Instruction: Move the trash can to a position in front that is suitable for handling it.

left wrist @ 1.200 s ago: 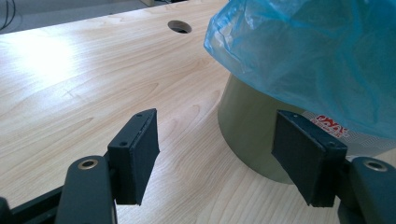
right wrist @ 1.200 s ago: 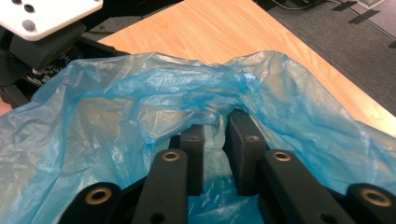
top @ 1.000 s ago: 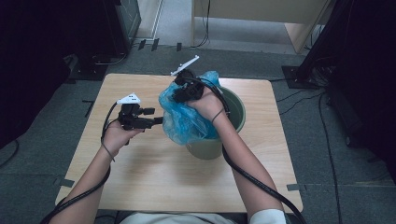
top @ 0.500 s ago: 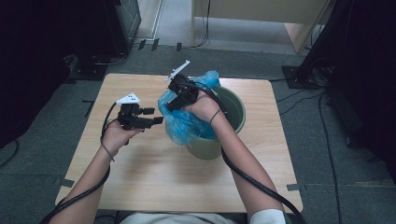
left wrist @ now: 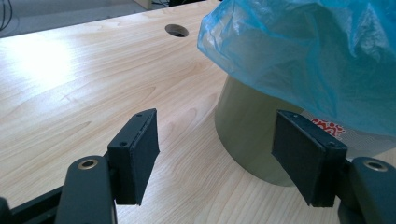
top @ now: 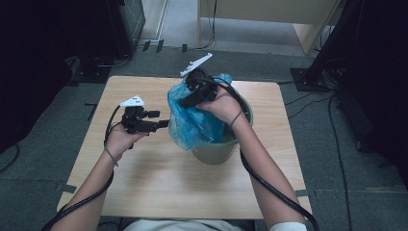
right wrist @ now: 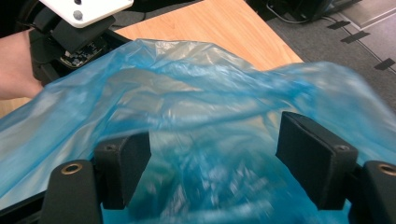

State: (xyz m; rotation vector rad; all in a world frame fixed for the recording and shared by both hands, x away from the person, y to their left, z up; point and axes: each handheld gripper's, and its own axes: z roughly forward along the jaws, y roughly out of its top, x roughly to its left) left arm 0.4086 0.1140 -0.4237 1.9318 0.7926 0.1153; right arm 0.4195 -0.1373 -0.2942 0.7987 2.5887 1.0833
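1. The work in hand looks like fitting a blue plastic bag (top: 192, 122) as a liner into an olive-green bin (top: 219, 150). The bin stands on the wooden counter (top: 159, 183), right of its middle and nearer the far edge than the near one.
2. The bag sits in the bin's mouth and spills over the left rim, its loose film draping down the bin's left wall without reaching the counter top. It probably hangs this way because the rim has not yet been wrapped all round.
3. The right claw (top: 188, 98) hovers above the bag's crumpled top, over the bin's far-left rim. Its jaws have just been opening and now stand wide; in the right gripper view blue film lies between the pads (right wrist: 317, 161) but neither presses on it, so the bag is loose.
4. The left claw (top: 161, 124) is held level just left of the draped film, jaws wide apart and empty. In the left gripper view it faces the bin wall (left wrist: 252, 135) under the overhang, likely waiting to catch the hanging edge.
5. Room for moving: bare counter lies left of and in front of the bin. The right edge is closer, and a round cable hole (left wrist: 177, 31) lies on the counter near the bag's edge.
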